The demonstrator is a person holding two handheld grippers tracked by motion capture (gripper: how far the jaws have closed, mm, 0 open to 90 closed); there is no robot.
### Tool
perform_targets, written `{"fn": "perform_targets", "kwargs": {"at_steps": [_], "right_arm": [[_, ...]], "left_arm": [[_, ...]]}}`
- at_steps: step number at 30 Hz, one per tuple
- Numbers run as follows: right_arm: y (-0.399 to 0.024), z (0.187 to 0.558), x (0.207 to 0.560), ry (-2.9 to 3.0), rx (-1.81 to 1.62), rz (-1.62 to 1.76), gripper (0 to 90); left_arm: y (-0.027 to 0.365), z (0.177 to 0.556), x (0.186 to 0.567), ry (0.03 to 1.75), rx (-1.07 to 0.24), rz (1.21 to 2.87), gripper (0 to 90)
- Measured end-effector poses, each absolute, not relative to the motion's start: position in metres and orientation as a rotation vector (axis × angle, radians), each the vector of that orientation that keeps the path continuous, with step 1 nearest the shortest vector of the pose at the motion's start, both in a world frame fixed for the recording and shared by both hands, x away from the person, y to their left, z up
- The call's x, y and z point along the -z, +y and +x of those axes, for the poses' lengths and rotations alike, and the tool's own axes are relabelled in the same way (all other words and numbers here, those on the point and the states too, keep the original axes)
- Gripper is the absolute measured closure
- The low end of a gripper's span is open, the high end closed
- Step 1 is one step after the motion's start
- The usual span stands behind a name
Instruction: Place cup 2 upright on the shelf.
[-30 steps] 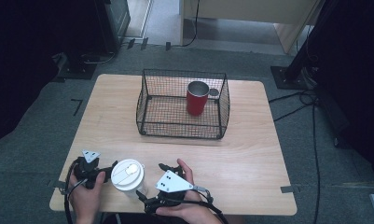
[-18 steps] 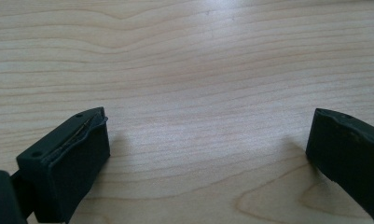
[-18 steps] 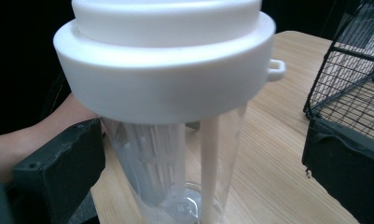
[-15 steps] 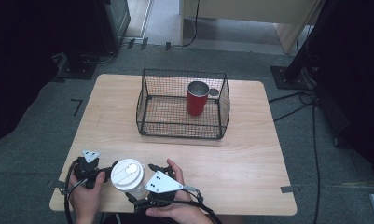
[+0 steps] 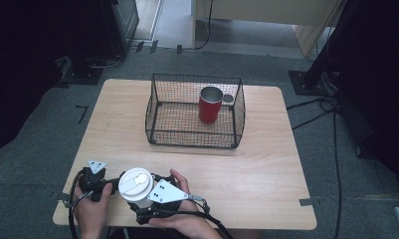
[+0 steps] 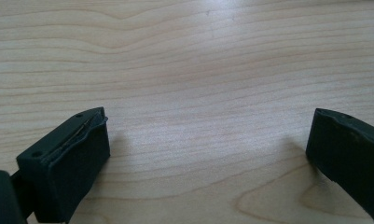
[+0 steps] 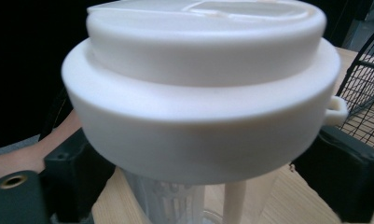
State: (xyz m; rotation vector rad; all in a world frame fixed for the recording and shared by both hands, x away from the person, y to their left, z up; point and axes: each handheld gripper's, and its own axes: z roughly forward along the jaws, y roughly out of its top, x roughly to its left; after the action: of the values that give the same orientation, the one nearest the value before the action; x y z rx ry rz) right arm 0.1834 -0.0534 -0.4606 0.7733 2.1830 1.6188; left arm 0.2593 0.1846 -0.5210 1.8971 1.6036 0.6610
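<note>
White plastic sits right in front of my right claw (image 7: 194, 186): the broad lid of a clear cup (image 7: 198, 88), with the two black jaws standing on either side of the see-through body just below the lid's rim. They sit close against the cup, though whether they are pressing it or only flanking it I cannot tell. A small tab sticks out from the lid's edge toward the right of that gripper view, and beyond it I see a bit of black wire mesh.

From the high view the cup (image 5: 136, 184) stands upright near the front left corner of the light wooden table (image 5: 266, 164), between my two hands. My right hand (image 5: 179, 211) holds its gripper (image 5: 146, 195) against the cup's near right side, the grey three-cornered plate on top and a cable trailing off toward the table's edge. My left hand (image 5: 90, 209) holds the left claw (image 5: 100, 181) just beside the cup on its other side.

My left claw (image 6: 205, 154) is released: its jaws stand wide apart, low over bare wood grain, with nothing between them.

Farther back, about the middle of the table, sits a black wire basket (image 5: 194, 137). Inside it, toward its right rear part, a red mug (image 5: 210, 105) stands upright, well apart from the cup and from both of my hands
</note>
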Motion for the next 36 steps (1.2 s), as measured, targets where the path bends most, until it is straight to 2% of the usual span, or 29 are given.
{"fn": "perform_targets", "kwargs": {"at_steps": [7, 22, 36], "right_arm": [[-0.054, 0.188, 0.463, 2.168, -1.580, 0.749, 15.6], [-0.070, 0.203, 0.460, 2.127, -1.521, 0.797, 15.6], [-0.055, 0.207, 0.456, 2.108, -1.557, 0.808, 15.6]], "left_arm": [[0.185, 0.259, 0.521, 1.603, -0.661, 1.898, 0.0], [0.185, 0.259, 0.521, 1.603, -0.662, 1.897, 0.0], [0.185, 0.259, 0.521, 1.603, -0.661, 1.898, 0.0]]}}
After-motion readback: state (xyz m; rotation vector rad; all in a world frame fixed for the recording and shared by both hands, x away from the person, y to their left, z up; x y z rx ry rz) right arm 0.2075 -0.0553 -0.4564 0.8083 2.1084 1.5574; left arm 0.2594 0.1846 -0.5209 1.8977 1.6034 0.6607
